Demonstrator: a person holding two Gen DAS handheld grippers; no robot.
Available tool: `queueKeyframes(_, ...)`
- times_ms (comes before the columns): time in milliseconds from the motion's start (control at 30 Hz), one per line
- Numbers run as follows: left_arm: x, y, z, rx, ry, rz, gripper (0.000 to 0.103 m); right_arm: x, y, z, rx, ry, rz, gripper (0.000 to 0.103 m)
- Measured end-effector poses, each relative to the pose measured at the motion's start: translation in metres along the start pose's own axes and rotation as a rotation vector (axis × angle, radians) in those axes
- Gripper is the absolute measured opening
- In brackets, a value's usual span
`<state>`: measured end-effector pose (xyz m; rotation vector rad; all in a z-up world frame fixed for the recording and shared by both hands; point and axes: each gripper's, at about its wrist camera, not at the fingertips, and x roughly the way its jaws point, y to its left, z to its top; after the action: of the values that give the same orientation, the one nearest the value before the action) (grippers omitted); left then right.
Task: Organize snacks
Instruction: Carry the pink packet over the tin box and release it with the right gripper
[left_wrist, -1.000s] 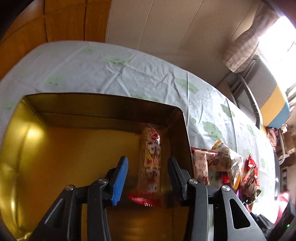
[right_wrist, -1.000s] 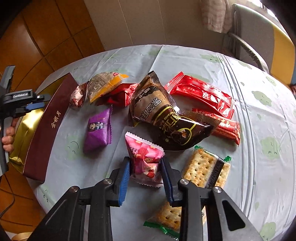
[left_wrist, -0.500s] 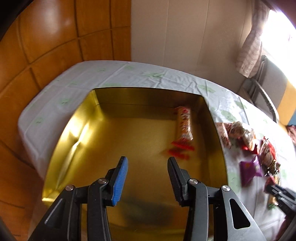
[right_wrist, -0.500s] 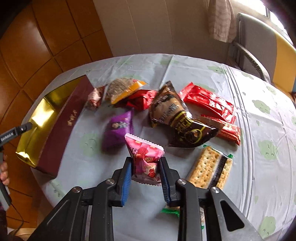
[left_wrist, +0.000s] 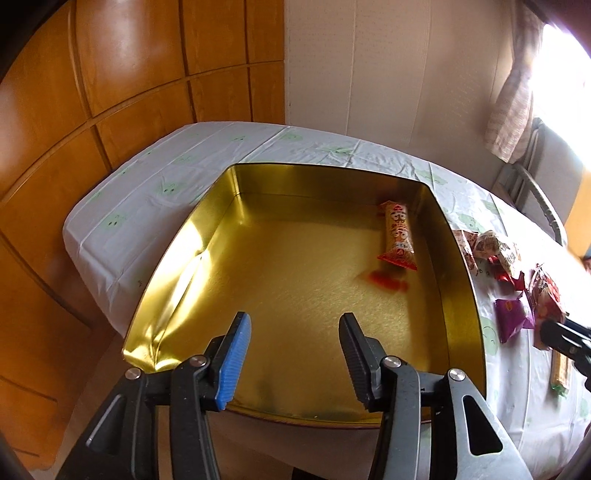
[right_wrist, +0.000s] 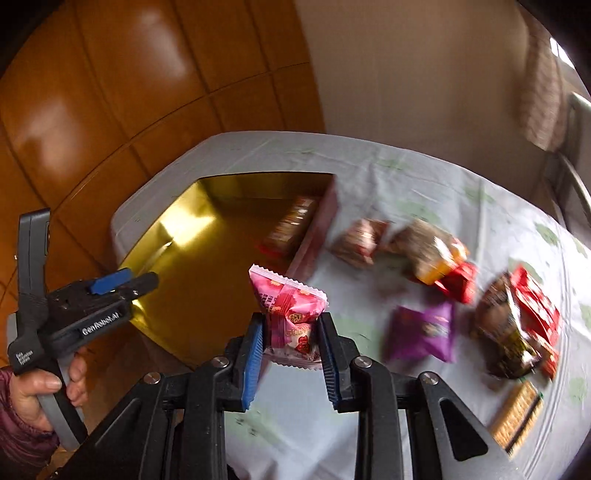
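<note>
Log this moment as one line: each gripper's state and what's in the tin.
left gripper: open, empty, above gold tin | right gripper: shut on pink snack packet | tin: one snack bar

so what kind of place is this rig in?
Most likely a home dining room: a table under a printed tablecloth, wood-panelled wall, a curtain by a bright window, a chair at the table, snack packets beside a gold tin.
</note>
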<state>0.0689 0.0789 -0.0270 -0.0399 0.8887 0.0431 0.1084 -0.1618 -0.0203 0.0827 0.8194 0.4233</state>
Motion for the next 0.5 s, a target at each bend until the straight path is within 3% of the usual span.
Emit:
queueKeyframes(200,-0.002,0.018,-0.005,-0.043,-0.007,0.019,0.051,0.041,0.024,0.019,-0.047,0.078,0.026,0.029)
queueKeyframes(500,0.002,0.031,-0.009,-0.064,0.003,0.027,0.051,0.083,0.040,0.019,-0.127,0.164,-0.051,0.031)
